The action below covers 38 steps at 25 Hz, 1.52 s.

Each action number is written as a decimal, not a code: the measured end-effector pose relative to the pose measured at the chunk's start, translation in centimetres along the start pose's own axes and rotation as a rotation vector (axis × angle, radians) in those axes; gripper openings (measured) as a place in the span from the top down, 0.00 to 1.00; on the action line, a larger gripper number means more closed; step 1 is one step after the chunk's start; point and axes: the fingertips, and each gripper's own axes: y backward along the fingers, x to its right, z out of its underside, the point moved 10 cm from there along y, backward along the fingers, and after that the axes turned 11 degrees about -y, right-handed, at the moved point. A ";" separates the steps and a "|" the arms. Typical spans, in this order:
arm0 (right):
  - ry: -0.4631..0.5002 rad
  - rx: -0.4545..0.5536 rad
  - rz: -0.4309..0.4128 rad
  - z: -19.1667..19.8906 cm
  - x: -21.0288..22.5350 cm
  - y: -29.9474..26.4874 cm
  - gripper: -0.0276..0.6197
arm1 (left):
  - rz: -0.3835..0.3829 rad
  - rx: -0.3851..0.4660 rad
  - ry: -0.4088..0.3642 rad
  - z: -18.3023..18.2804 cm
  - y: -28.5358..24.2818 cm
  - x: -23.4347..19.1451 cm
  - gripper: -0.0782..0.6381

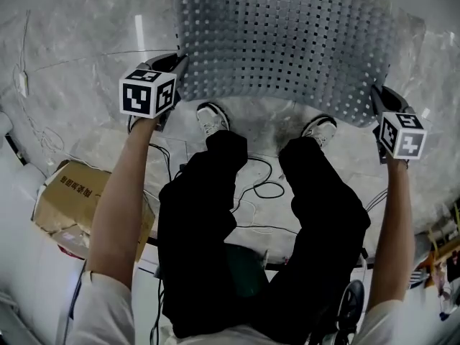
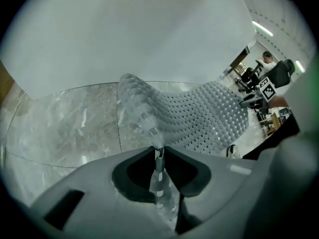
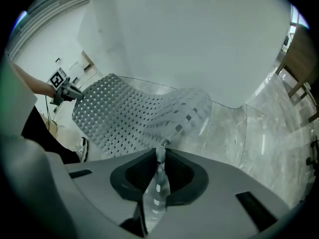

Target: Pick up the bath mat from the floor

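Observation:
The bath mat (image 1: 287,42) is a grey, translucent sheet full of small square holes. It hangs spread between my two grippers above the marble floor, in front of the person's shoes. My left gripper (image 1: 176,67) is shut on the mat's near left corner, and a strip of mat (image 2: 199,118) runs pinched between its jaws (image 2: 158,156). My right gripper (image 1: 375,95) is shut on the near right corner, where the mat (image 3: 129,113) is likewise clamped in the jaws (image 3: 160,156). The mat sags in a curve between the two grips.
A cardboard box (image 1: 72,200) lies at the left by the person's leg. Black cables (image 1: 262,185) loop over the floor between the shoes (image 1: 210,117). A white wall (image 2: 124,34) stands beyond the mat. A chair wheel (image 1: 350,304) shows low on the right.

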 end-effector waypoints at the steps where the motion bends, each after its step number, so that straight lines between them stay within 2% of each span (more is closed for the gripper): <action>1: 0.011 -0.008 -0.008 -0.2 -0.8 1.1 0.88 | 0.004 -0.005 0.000 -0.2 1.3 0.6 0.80; 6: 0.085 -0.063 -0.035 -1.0 -3.4 7.0 0.88 | 0.020 -0.058 0.001 -0.6 7.8 2.8 0.80; 10: 0.067 -0.088 -0.051 -1.1 -4.1 12.5 0.88 | 0.025 -0.092 0.041 -0.7 12.9 4.5 0.80; 20: 0.041 -0.073 -0.094 -1.7 -7.7 27.1 0.88 | 0.001 -0.068 0.129 -3.0 26.5 11.6 0.80; 26: 0.013 0.019 -0.095 -3.3 -8.7 36.7 0.88 | -0.049 0.005 0.189 -5.3 35.4 14.3 0.80; 33: -0.014 0.129 -0.055 -3.8 -11.6 47.6 0.88 | -0.080 0.120 0.240 -5.2 46.0 16.1 0.80; 38: -0.037 0.222 -0.020 -4.9 -15.0 54.1 0.88 | -0.083 0.212 0.216 -5.7 53.0 14.8 0.81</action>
